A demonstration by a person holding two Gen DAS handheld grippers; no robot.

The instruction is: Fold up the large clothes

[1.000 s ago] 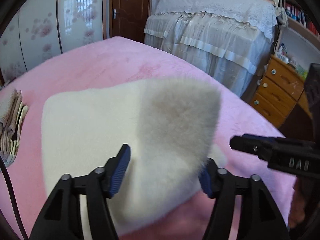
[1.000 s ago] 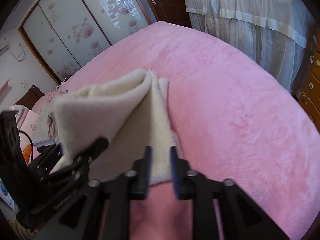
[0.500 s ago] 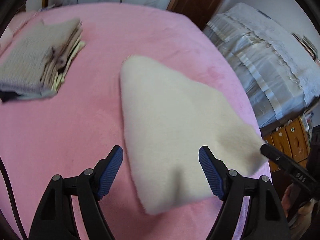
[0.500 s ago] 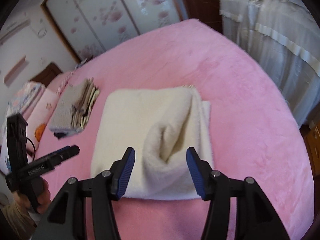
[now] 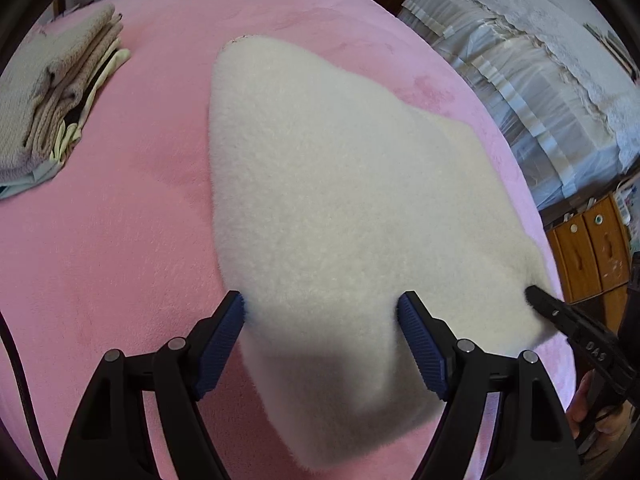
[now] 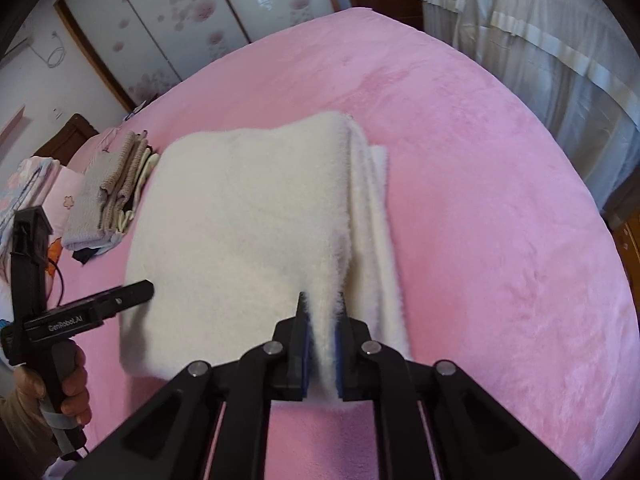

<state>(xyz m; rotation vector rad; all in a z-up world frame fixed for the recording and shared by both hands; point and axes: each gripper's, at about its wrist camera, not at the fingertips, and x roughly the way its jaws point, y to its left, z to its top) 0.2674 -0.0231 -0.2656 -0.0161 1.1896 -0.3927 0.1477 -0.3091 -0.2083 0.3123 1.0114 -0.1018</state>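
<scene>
A cream fleece garment (image 5: 340, 200) lies folded on the pink bed (image 5: 112, 248); it also shows in the right wrist view (image 6: 248, 216). My left gripper (image 5: 322, 332) is open, its blue pads straddling the garment's near corner without touching it. My right gripper (image 6: 322, 324) is shut on the garment's near right edge, with fleece pinched between the pads. The right gripper's tip shows in the left wrist view (image 5: 560, 316) at the garment's right corner. The left gripper shows in the right wrist view (image 6: 100, 308) at the garment's left edge.
A stack of folded beige clothes (image 5: 52, 100) sits at the bed's far left, also in the right wrist view (image 6: 108, 196). A white-draped piece of furniture (image 5: 540, 60) and a wooden drawer chest (image 5: 588, 248) stand beyond the bed's right edge. Wardrobe doors (image 6: 160, 20) lie behind.
The raised flap has been laid down flat. The right gripper was shut, opened, then shut again on the garment's near right edge. The left gripper stayed open and came closer to the garment.
</scene>
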